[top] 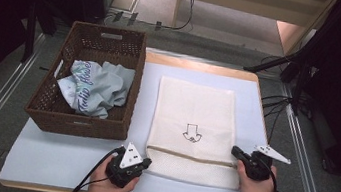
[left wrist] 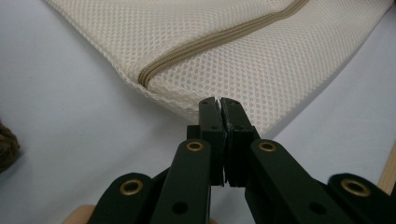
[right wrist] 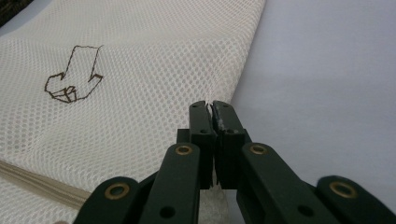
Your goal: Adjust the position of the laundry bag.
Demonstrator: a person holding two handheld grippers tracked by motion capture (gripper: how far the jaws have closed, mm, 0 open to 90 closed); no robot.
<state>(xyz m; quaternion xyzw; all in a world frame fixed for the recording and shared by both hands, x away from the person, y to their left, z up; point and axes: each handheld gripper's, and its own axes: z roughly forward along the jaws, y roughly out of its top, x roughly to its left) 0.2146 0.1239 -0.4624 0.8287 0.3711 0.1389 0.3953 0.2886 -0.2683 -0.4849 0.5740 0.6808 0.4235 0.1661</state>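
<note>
A cream mesh laundry bag (top: 193, 114) lies flat on the pale blue mat (top: 64, 157), printed with a black arrow (top: 192, 133) and crossed near its front by a tan zipper (top: 190, 156). My left gripper (top: 145, 162) is at the bag's front left corner. In the left gripper view its jaws (left wrist: 219, 100) are shut, tips just over the mesh edge (left wrist: 280, 65) below the zipper's end (left wrist: 149, 77). My right gripper (top: 234, 150) sits at the bag's right edge beside the zipper. Its jaws (right wrist: 211, 103) are shut too, over the mesh (right wrist: 140, 93) near the arrow (right wrist: 72, 77).
A brown wicker basket (top: 78, 123) stands at the left of the mat with a crumpled light blue garment (top: 91, 87) inside. Bare mat lies left of the left hand and along the bag's right side (right wrist: 327, 70). The table's wooden rim (top: 198, 65) runs along the back.
</note>
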